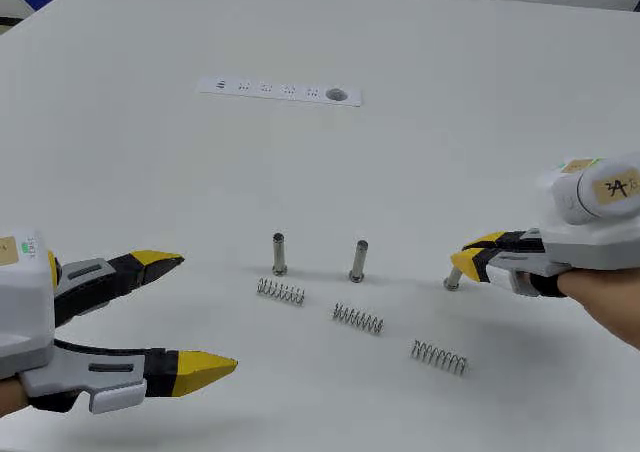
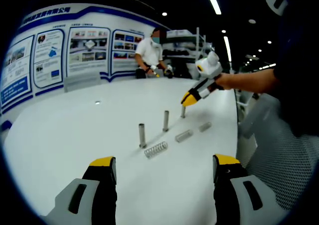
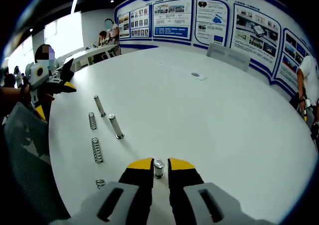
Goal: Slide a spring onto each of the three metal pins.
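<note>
Three metal pins stand upright in a row on the white table (image 1: 150,152): a left pin (image 1: 279,254), a middle pin (image 1: 358,261) and a right pin (image 1: 453,279). In front of each lies a spring: left spring (image 1: 280,291), middle spring (image 1: 357,318), right spring (image 1: 438,357). My right gripper (image 3: 160,161) has its yellow tips closed around the head of the right pin (image 3: 159,168); from the head view it (image 1: 468,260) reaches in from the right. My left gripper (image 1: 190,314) hovers open and holds nothing at the near left, with the left pin (image 2: 142,135) ahead of its jaws.
A white socket strip (image 1: 280,90) is set flush in the table behind the pins. A mesh chair (image 2: 269,150) stands at the table's edge. A person (image 2: 152,53) works at a far bench below wall posters (image 2: 60,51).
</note>
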A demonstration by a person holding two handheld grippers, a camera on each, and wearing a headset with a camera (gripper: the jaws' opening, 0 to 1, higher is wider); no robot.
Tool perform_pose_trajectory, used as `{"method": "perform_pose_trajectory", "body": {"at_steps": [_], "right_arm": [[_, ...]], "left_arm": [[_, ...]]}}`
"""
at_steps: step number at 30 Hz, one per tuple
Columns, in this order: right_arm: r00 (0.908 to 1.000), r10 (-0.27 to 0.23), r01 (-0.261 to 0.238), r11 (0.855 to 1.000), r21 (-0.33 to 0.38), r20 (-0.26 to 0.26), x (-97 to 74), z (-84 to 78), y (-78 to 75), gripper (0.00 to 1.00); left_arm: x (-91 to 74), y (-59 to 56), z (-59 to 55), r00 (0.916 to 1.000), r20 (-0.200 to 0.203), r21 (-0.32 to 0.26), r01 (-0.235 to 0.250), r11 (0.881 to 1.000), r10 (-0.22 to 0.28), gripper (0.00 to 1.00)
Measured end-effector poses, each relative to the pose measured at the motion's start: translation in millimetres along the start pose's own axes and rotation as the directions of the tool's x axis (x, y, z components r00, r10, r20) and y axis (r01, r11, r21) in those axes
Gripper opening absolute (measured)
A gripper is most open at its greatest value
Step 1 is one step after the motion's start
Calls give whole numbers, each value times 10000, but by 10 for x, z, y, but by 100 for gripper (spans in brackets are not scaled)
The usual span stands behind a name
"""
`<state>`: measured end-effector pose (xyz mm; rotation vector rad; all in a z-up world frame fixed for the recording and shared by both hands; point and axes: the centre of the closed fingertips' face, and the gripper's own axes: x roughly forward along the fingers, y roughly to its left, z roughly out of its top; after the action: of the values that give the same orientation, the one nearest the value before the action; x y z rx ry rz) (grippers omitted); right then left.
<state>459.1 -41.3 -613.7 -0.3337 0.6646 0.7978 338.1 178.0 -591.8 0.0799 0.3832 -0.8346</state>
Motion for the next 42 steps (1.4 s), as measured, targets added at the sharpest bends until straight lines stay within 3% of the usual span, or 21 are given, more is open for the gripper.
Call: {"method": "perform_pose_trajectory", "body": {"at_steps": [17,30,37,42], "right_arm": [[9991,-81,85,9999,-92,415,-174,58,29,18],[9999,22,-19,9999,-137,159,-325,-171,125,18],[9976,696,-696,9970,-330,10,-385,-309,285,18],[9905,1351,-1365,9884,-665,-253,-380,-398,431,19]], "left_arm": [[8,-5,13,10000,30,62,93,9999,-93,81],[23,-2,22,9999,31,86,128,9999,-129,80],[24,-10,12,9999,-14,90,138,9999,-137,80],[22,-9,24,9999,-16,128,133,9998,-133,80]]}}
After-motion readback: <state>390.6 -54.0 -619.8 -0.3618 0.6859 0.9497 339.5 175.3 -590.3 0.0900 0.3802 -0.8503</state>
